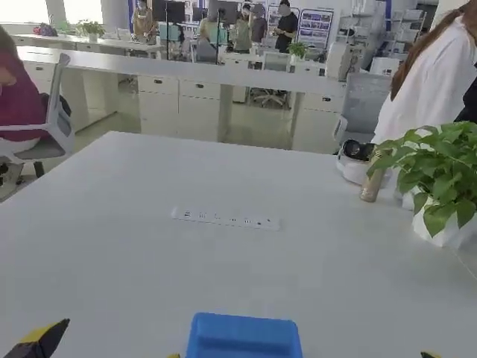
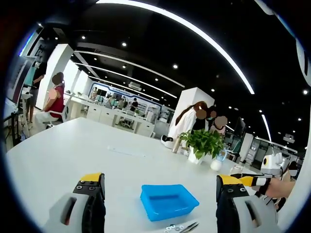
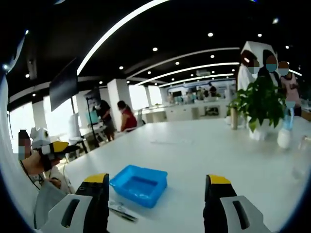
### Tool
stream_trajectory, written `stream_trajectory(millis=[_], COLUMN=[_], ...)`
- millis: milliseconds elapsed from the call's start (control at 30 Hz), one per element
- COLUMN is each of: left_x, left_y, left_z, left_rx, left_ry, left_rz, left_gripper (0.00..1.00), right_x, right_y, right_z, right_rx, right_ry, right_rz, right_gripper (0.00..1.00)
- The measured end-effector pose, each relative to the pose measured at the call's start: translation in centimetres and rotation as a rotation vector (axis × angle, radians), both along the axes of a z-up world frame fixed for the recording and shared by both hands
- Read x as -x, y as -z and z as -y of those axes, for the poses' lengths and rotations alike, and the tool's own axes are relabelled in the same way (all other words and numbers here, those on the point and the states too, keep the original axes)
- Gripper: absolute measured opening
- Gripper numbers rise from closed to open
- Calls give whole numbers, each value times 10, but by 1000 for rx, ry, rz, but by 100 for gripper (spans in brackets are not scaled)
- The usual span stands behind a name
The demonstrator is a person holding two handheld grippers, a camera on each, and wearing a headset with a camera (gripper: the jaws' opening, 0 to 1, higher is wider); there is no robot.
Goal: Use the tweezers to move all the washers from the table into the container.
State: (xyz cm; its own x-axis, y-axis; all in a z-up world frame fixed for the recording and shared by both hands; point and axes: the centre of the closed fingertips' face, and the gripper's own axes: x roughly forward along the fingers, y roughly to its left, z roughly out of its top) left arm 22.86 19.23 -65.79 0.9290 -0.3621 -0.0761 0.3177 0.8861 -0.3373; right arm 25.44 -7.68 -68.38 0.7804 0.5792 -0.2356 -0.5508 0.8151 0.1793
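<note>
On the table [image 1: 149, 246], just beside the blue container [image 2: 168, 200], lie the washers [image 2: 172, 227] and tweezers [image 2: 190, 225]. My left gripper [image 2: 160, 178] and right gripper [image 3: 157, 179] both gape wide, empty. I fear a clumsy pinch could skid the thin tweezers and scatter washers.

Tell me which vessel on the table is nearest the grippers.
The blue tray, the only blue one; the white plant pot and the bottle stand farther back, to the right.
</note>
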Motion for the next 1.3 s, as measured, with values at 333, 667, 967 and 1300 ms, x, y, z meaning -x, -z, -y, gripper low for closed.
stream_trajectory(millis=[333, 667, 967, 1300], left_x=[12, 30, 31, 21], left_y=[-8, -9, -13, -10], left_z=[13, 13, 6, 17], left_rx=[-45, -38, -19, -9], left_ry=[-13, -63, -82, -19], left_rz=[8, 23, 44, 35], left_gripper=[98, 98, 98, 98], right_x=[7, -2, -1, 4], right_y=[-8, -14, -17, -17], right_z=[6, -5, -7, 4], right_rx=[-22, -66, -85, -72], right_ry=[-4, -53, -52, 1], right_rz=[39, 35, 33, 40], right_gripper=[81, 81, 80, 80])
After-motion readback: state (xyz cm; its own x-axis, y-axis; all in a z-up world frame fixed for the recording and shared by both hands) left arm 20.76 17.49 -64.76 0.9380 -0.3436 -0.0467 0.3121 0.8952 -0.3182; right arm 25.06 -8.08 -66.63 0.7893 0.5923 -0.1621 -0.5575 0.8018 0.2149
